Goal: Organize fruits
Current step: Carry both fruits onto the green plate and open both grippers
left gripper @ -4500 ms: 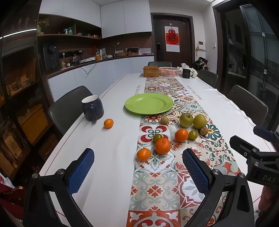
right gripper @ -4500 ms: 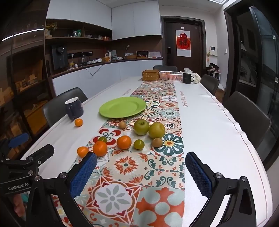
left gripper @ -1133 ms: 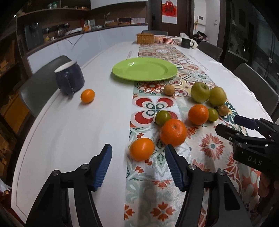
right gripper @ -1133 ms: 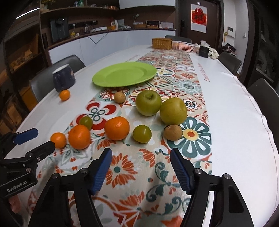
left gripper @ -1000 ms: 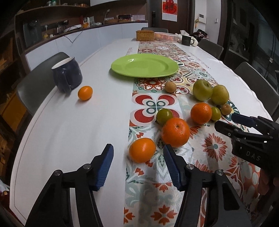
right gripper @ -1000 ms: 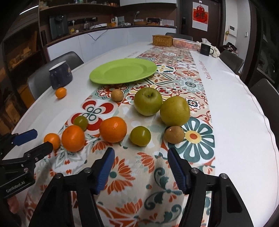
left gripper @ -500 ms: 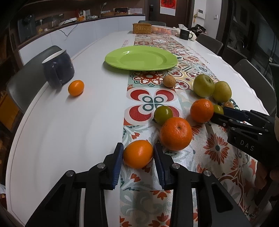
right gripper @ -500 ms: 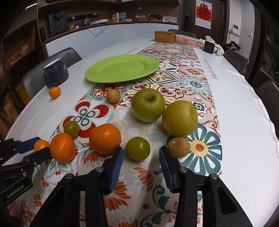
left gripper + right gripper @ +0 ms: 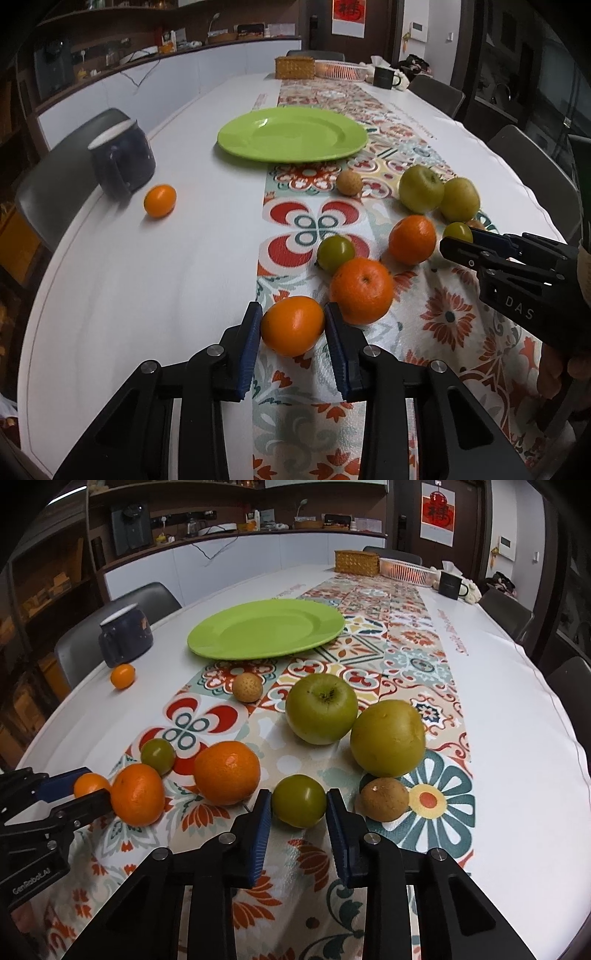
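My left gripper is shut on a small orange that rests on the patterned table runner. My right gripper is shut on a small green fruit, also on the runner. Around them lie a larger orange, another orange, a small green fruit, a green apple, a yellow-green pear and two small brown fruits. An empty green plate lies farther back. A lone orange sits on the white table.
A dark blue mug stands near the table's left edge by the lone orange. A wicker box, a pink basket and a black mug stand at the far end. Grey chairs line both sides.
Both grippers moved forward and down to the fruit. The left jaws closed around the small orange and the right jaws closed around the small green fruit.
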Demonstrator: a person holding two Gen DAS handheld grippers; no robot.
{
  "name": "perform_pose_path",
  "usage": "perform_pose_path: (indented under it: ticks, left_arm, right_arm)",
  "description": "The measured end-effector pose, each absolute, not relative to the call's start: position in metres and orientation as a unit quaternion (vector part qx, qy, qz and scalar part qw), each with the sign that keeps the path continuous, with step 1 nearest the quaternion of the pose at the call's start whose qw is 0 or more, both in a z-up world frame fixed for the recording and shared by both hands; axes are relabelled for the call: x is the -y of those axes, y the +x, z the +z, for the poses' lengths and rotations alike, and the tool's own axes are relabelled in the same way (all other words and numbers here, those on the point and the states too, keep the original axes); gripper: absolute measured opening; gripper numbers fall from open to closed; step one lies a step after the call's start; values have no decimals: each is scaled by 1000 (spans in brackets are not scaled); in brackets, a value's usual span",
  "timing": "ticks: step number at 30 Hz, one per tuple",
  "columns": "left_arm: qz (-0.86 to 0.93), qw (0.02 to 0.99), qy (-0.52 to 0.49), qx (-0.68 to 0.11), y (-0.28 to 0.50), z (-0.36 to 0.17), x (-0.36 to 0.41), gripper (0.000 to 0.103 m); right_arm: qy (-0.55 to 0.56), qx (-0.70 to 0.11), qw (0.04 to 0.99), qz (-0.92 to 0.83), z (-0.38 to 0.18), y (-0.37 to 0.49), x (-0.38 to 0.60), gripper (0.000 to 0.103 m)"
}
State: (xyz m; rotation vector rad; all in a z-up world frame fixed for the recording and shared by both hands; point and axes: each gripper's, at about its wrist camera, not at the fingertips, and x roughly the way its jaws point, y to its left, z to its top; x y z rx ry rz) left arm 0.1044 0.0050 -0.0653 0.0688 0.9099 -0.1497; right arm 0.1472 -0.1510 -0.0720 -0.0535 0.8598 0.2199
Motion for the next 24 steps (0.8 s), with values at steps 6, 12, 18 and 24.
perform_pose_path:
  ticks: [6, 12, 18, 24]
  left_arm:
    - [-87, 904, 31, -417, 103, -43, -3, 34]
    - [-102, 915, 32, -388, 118, -17, -1, 34]
    - [-107, 920, 34, -375, 150, 4, -3, 34]
    - [-112, 917, 32, -380, 195, 14, -4, 34]
  right_arm:
    - [-20, -392, 912, 118, -49, 140, 154, 31]
    - [-4, -373, 916, 148, -24, 145, 152, 31]
    - [-4, -357, 919, 169, -1, 172, 146, 31]
    - [-9, -364, 912, 188, 13, 219, 134, 31]
